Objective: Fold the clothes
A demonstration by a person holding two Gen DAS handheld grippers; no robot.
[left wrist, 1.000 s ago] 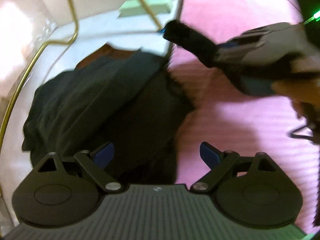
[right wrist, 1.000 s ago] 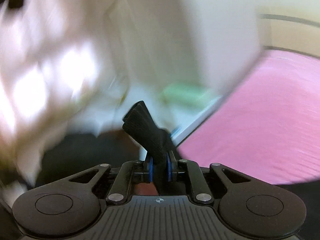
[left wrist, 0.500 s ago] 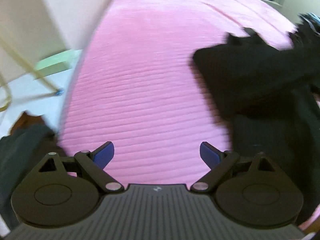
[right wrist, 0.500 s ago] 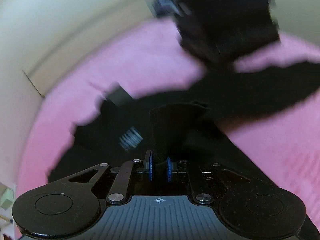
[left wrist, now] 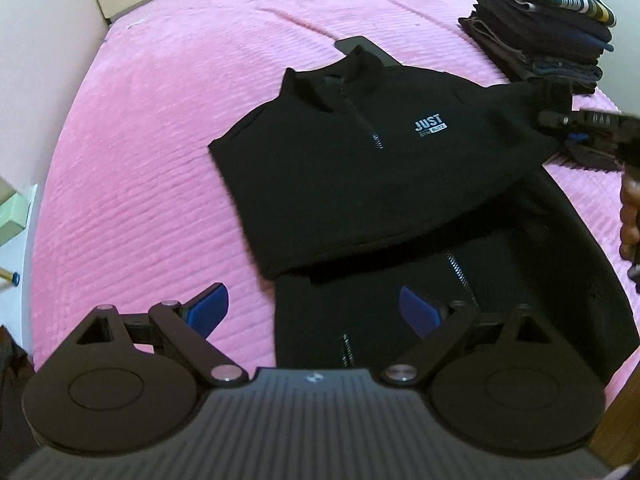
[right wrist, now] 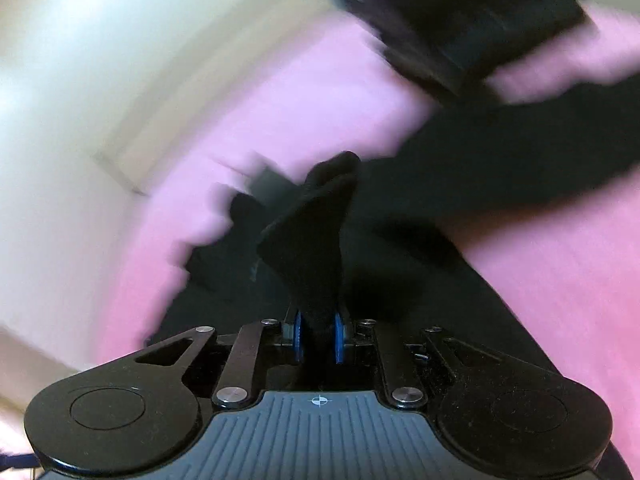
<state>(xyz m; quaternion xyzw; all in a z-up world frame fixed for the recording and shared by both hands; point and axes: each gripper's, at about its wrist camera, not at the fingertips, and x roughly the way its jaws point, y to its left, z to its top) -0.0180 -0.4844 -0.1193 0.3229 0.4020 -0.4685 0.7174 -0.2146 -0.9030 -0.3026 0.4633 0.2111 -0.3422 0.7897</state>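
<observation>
A black zip-neck fleece (left wrist: 360, 168) with a white "JUST" logo lies spread on the pink bedspread (left wrist: 160, 140). Its lower edge overlaps a second black zipped garment (left wrist: 500, 300). My left gripper (left wrist: 314, 310) hovers open and empty over the near edge of that second garment. At the right edge of the left wrist view, my right gripper (left wrist: 576, 130) holds the fleece's sleeve end. In the blurred right wrist view, a fold of black fabric (right wrist: 312, 240) stands between my right gripper's (right wrist: 319, 338) blue pads. These jaws are opening, with the cloth still filling the gap.
A stack of folded clothes (left wrist: 548, 28) sits at the bed's far right corner. A person's hand (left wrist: 630, 216) shows at the right edge. A pale wall and floor with a green box (left wrist: 12, 216) border the bed on the left.
My left gripper swung from the dark pile on the floor to over the bed. The right gripper carried the black fleece onto the bed, where it now lies spread; its pads stand slightly wider.
</observation>
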